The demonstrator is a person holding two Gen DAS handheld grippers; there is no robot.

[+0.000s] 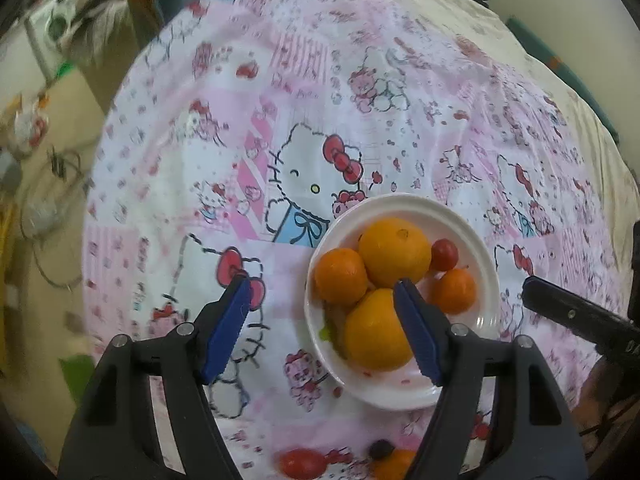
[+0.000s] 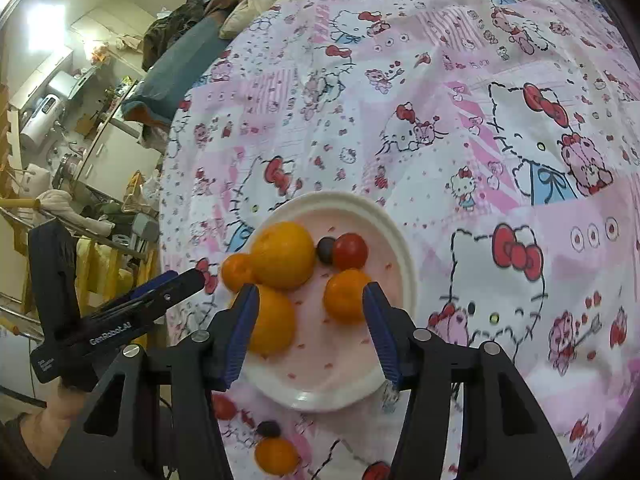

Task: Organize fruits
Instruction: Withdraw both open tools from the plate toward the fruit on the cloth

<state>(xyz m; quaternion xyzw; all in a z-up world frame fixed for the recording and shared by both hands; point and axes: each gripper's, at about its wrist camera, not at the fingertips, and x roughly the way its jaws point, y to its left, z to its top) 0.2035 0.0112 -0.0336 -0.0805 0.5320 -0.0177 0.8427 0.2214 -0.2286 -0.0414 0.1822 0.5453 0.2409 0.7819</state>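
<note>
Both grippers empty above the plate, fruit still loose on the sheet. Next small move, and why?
Probably lower the right gripper toward the small orange lying off the white plate, near the bottom edge. Its jaws stand open and empty, and that orange, a red tomato and a dark berry sit on the cartoon-cat sheet, while the plate already holds the other fruit.

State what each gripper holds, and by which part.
Nothing. The left gripper and right gripper are both open above the plate of fruit.

left gripper [image 1: 322,284] black, blue serrated pads | right gripper [image 2: 308,292] same, silver screws
</note>
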